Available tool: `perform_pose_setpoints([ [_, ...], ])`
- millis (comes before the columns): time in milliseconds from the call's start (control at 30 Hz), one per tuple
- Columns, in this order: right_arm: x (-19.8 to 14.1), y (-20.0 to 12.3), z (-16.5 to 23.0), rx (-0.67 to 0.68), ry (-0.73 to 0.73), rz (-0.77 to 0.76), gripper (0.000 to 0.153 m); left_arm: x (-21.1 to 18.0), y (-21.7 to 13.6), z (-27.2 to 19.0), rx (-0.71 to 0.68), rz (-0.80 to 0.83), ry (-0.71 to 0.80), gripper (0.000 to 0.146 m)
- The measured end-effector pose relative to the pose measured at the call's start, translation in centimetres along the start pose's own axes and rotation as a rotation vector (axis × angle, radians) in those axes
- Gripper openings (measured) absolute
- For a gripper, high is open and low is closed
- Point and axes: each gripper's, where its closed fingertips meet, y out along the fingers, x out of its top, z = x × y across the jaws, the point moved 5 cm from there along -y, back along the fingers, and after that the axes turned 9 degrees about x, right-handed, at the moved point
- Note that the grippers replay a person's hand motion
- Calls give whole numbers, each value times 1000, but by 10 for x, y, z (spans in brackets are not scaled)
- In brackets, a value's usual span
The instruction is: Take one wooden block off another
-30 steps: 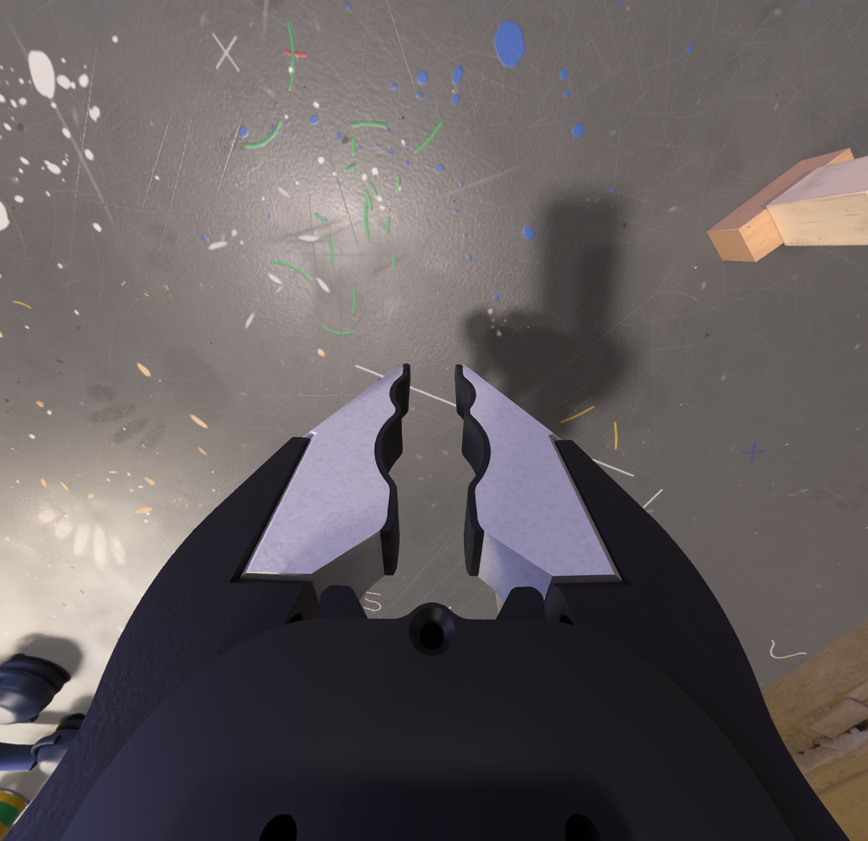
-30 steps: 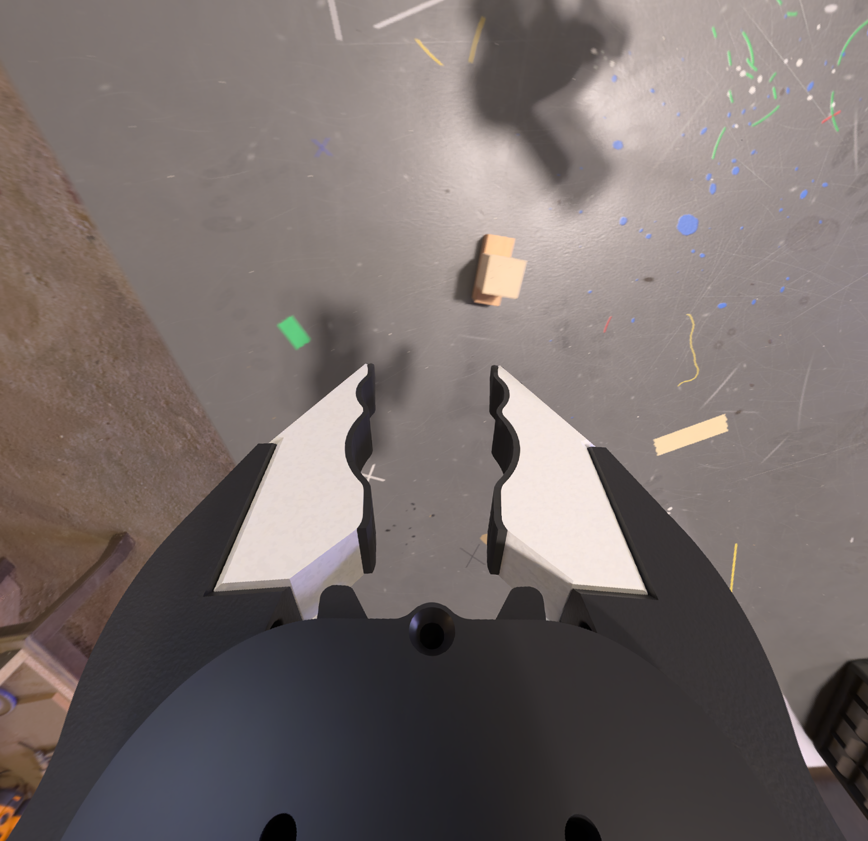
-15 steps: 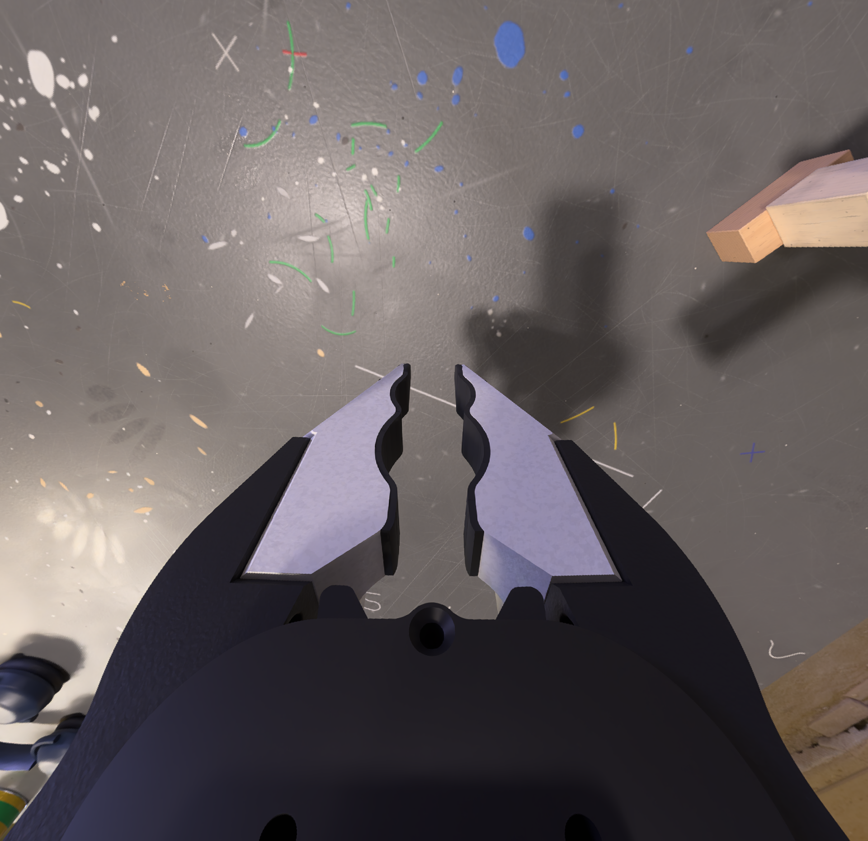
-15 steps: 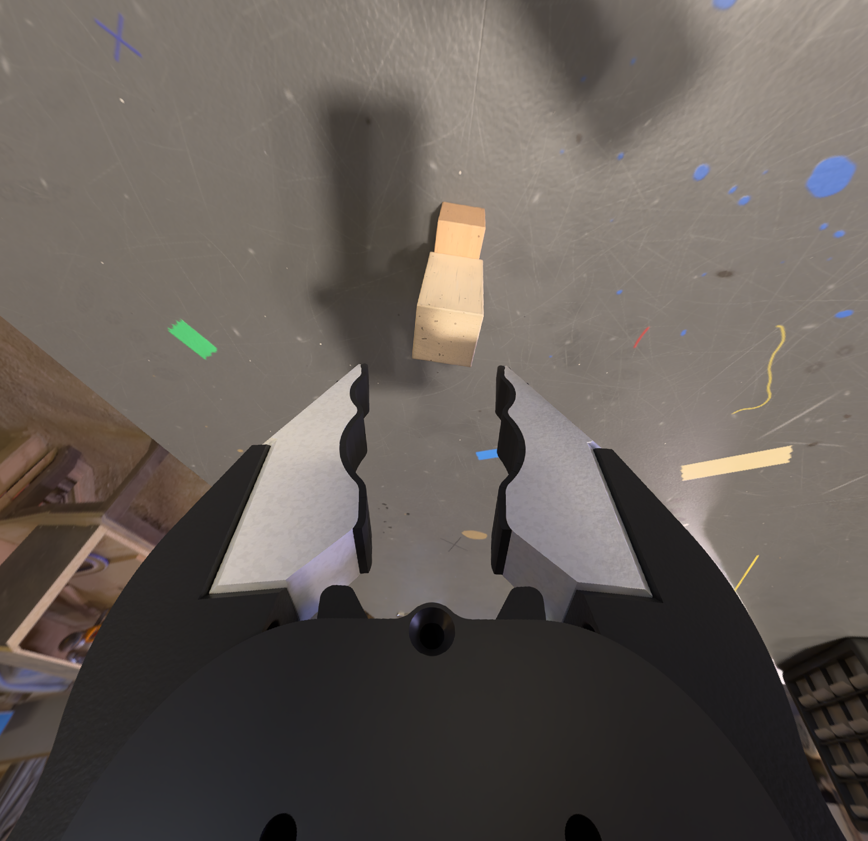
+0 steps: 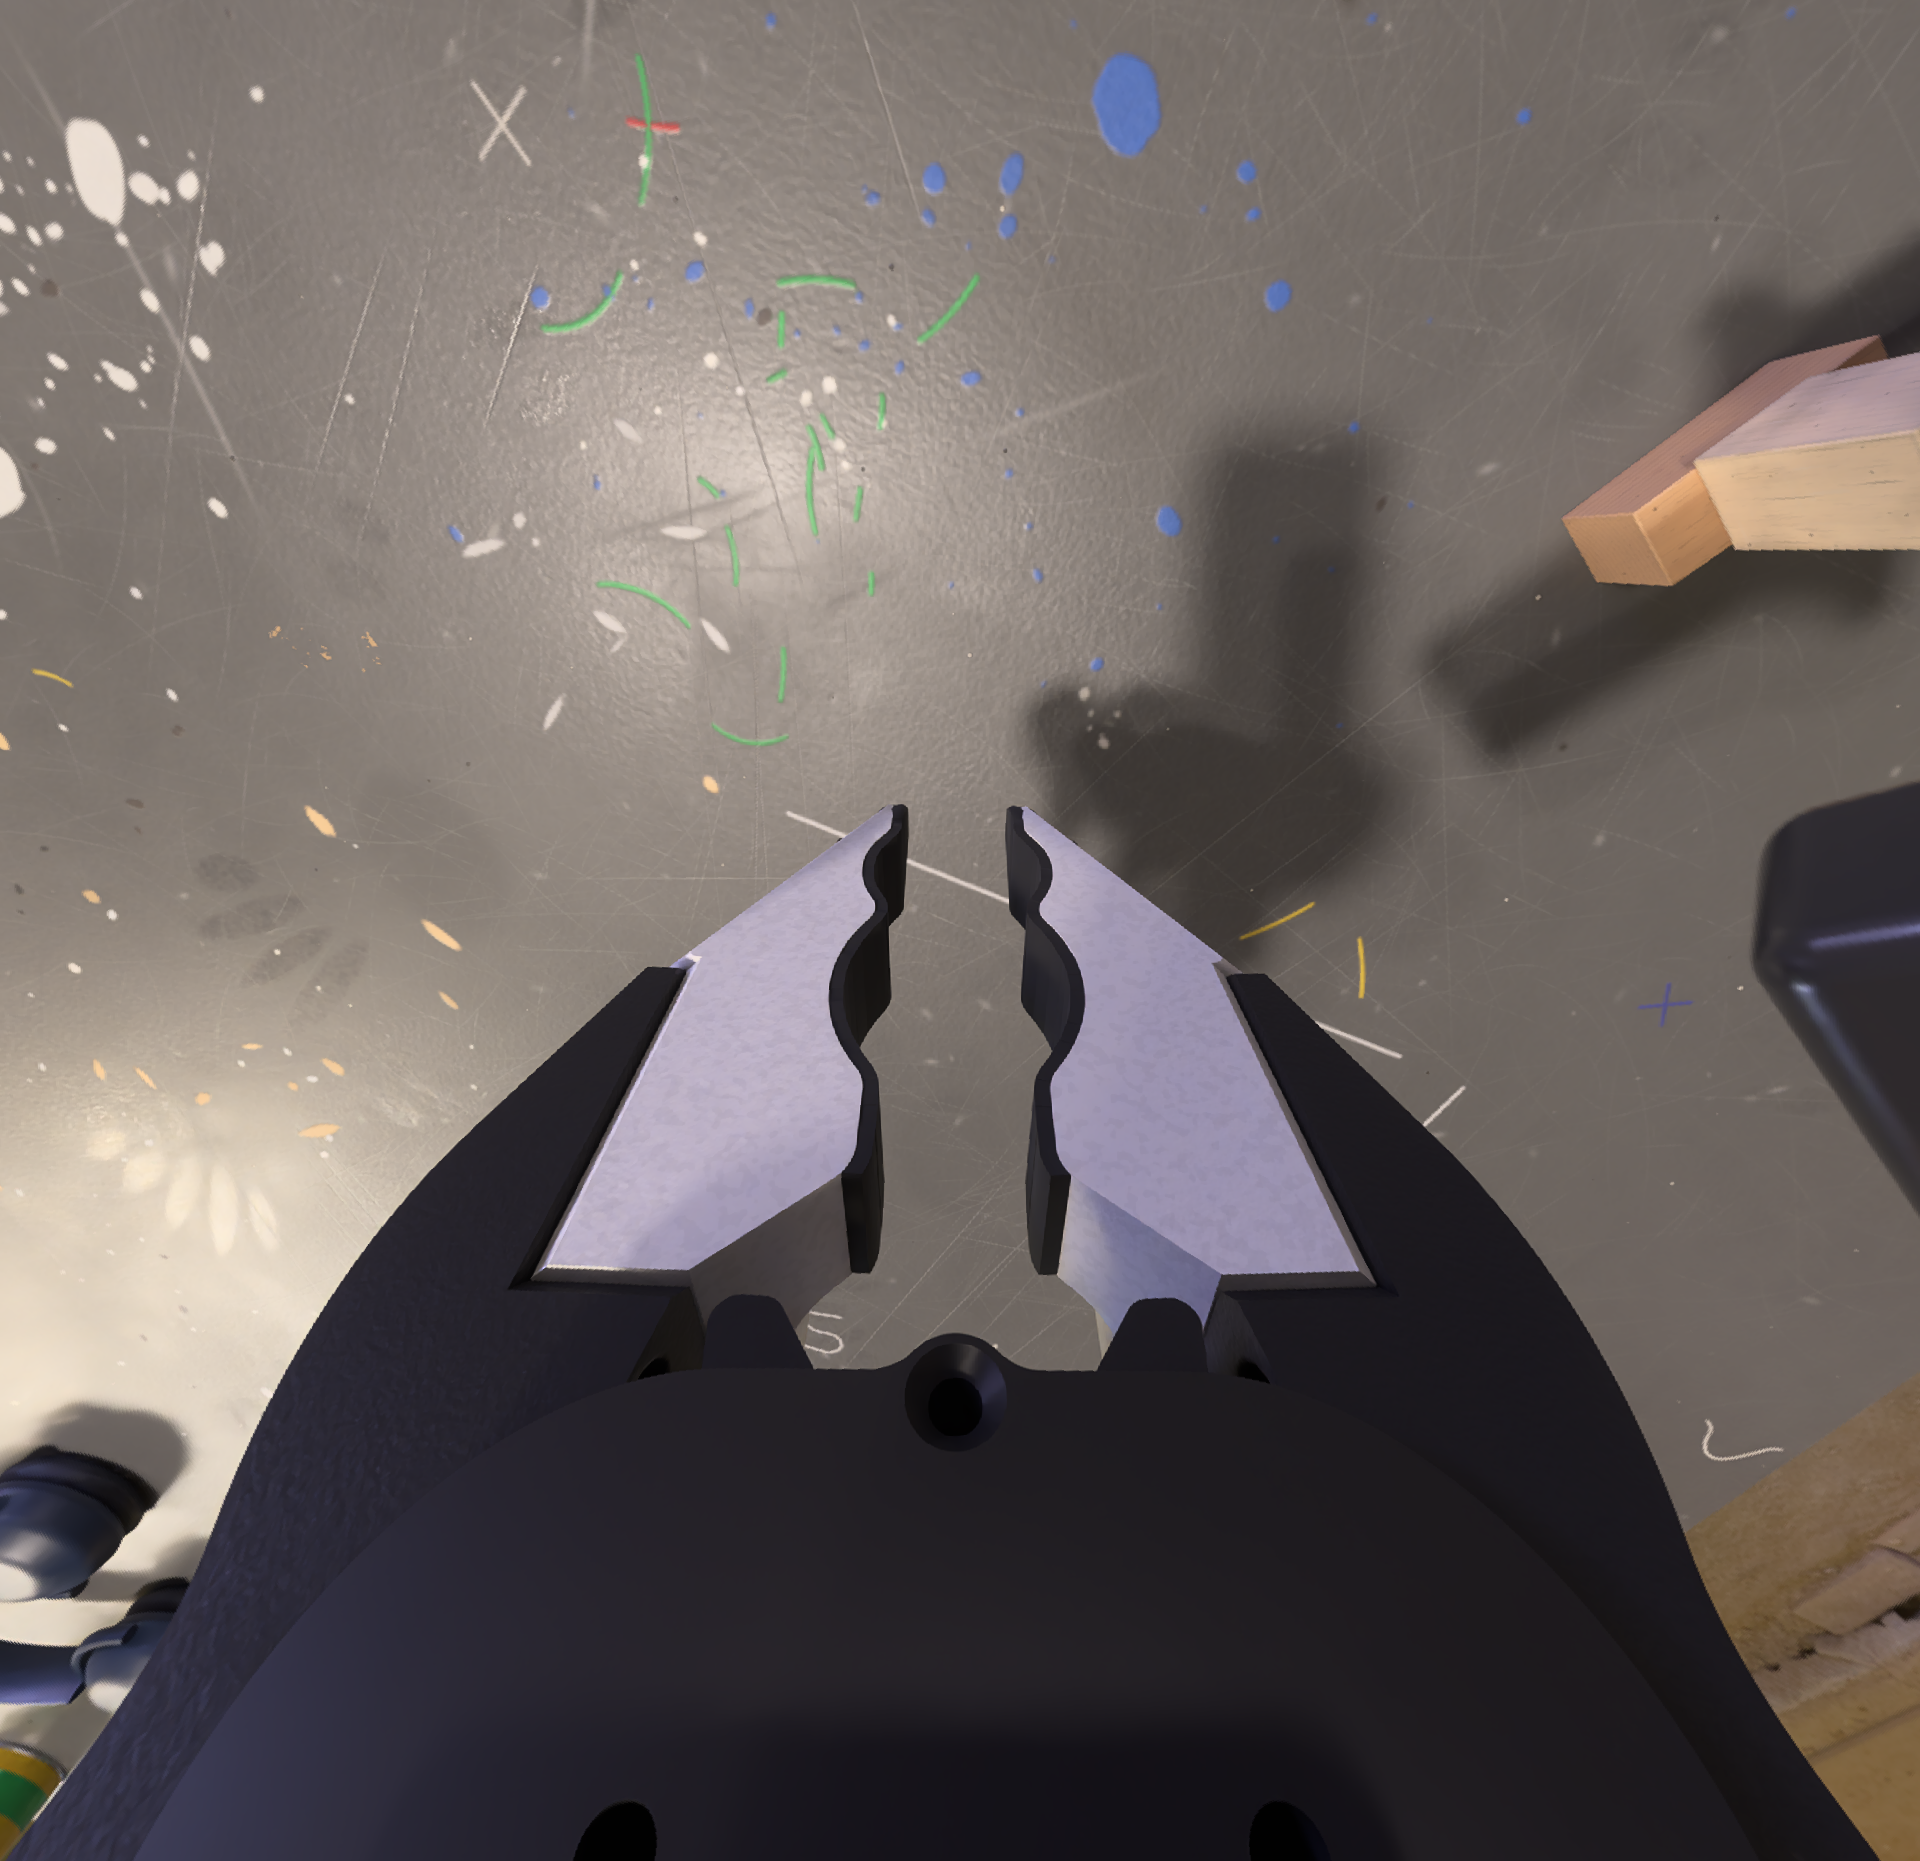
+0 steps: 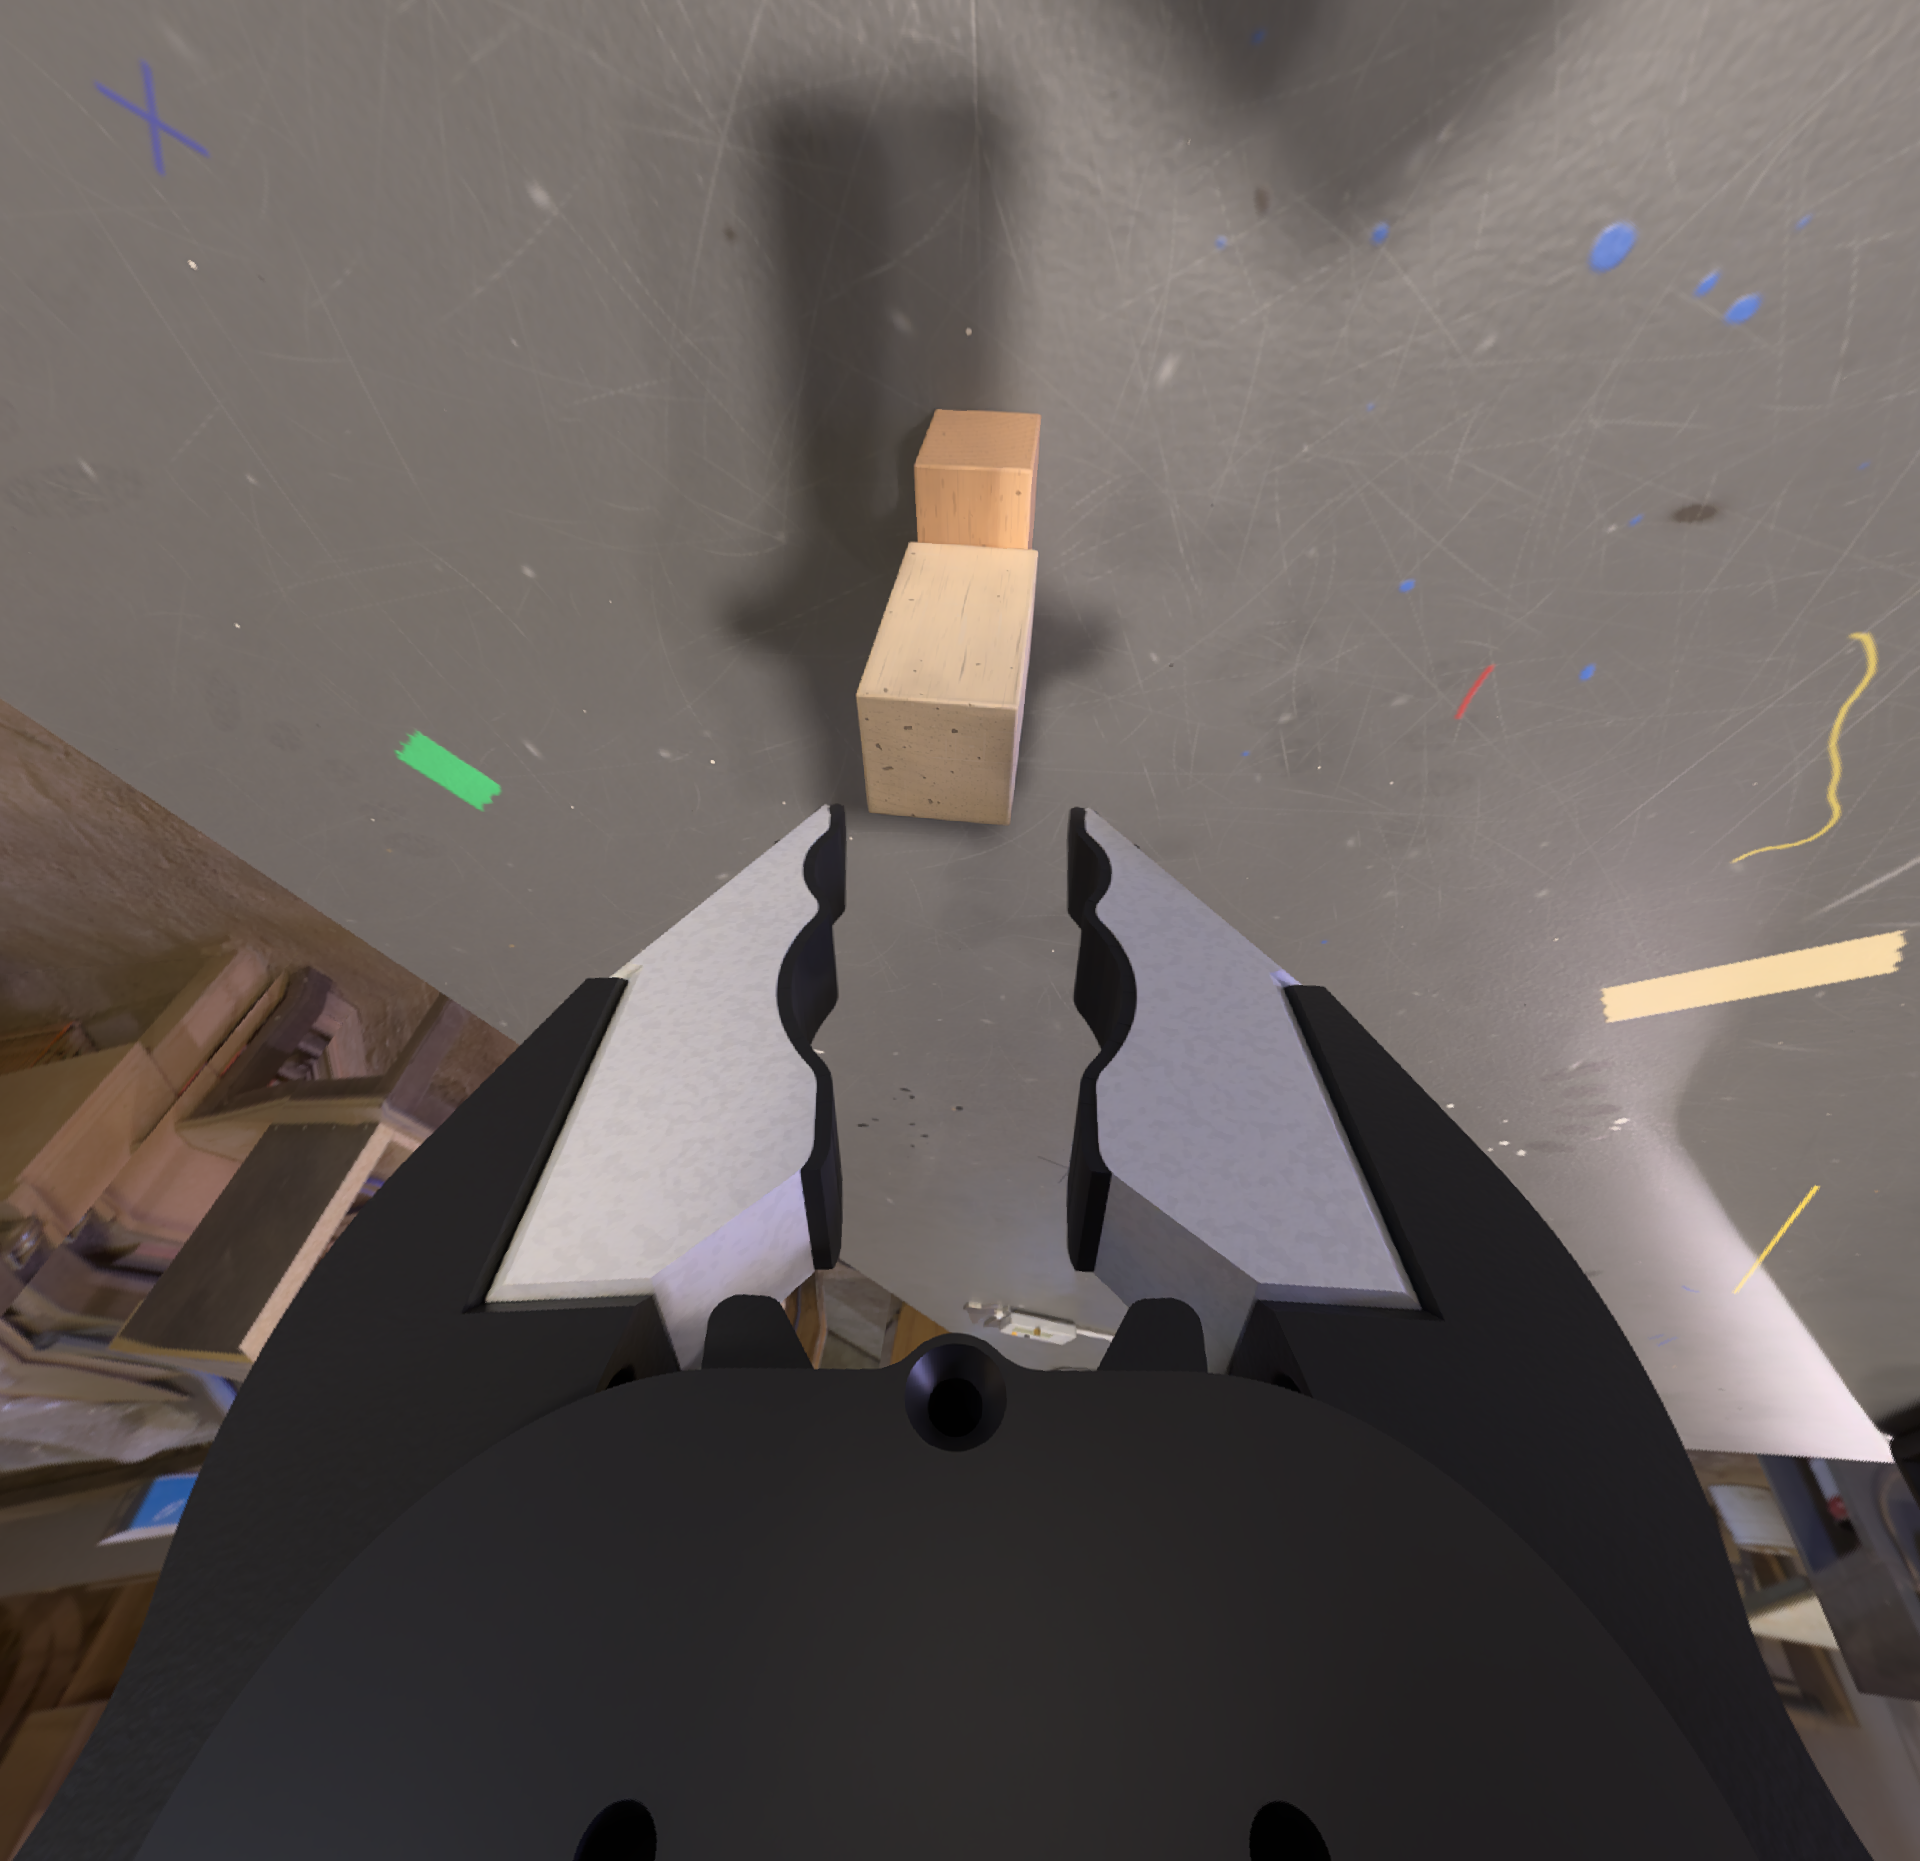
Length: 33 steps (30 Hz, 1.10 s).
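Left wrist view: the left claw (image 5: 956, 824) hangs over the scratched, paint-flecked grey counter (image 5: 364, 523), its two silver fingers (image 5: 748, 1063) a narrow gap apart with nothing between them. It points down at bare surface and, by my reading, takes no part in the step in hand. The stack lies well apart from it, at the right edge: a pale rectangular wooden block (image 5: 1829, 471) resting across a darker orange-tan wooden block (image 5: 1652, 523). Below them a dark rounded body (image 5: 1849, 990) enters from the right, probably the other claw's housing.

Right wrist view: the step in hand looks like the approach to the grasp. The right claw (image 6: 956, 824) is tilted steeply down and forward, its fingers spread wider than the pale block (image 6: 951, 679) and empty. That block sits just beyond the fingertips (image 6: 831, 824), roughly centred on the gap though a little toward the left finger; whether its near corner touches a tip I cannot tell. The orange-tan block (image 6: 977, 476) shows beyond it, partly covered by it. A green strip of tape (image 6: 449, 770) lies to the left, a cream strip (image 6: 1756, 975) to the right.

The next move calls for easing forward so the fingers straddle the pale block's sides, closing on it alone, then lifting straight off so the lower block is not dragged along.
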Motion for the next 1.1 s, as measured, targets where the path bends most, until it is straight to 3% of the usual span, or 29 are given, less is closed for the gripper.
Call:
perform_pose_setpoints([
  [167,4,5,-1,-25,-4,29,51,0,0,0,1,-1,1,18],
  [300,8,7,2,17,-18,12,29,0,0,0,1,-2,2,18],
  [433,6,-5,-6,-50,-38,-43,29,1,0,0,0,-3,3,18],
  [600,-3,-34,-7,-42,-63,-143,29,1,0,0,-3,-4,5,18],
  [767,-35,-79,24,12,-145,-195,29,2,0,0,-3,-8,9,18],
  [933,-88,-121,77,46,-266,-143,29,2,1,0,-2,-14,10,18],
  [1100,-124,-135,125,96,-298,-86,29,2,0,0,-4,-14,13,19],
])
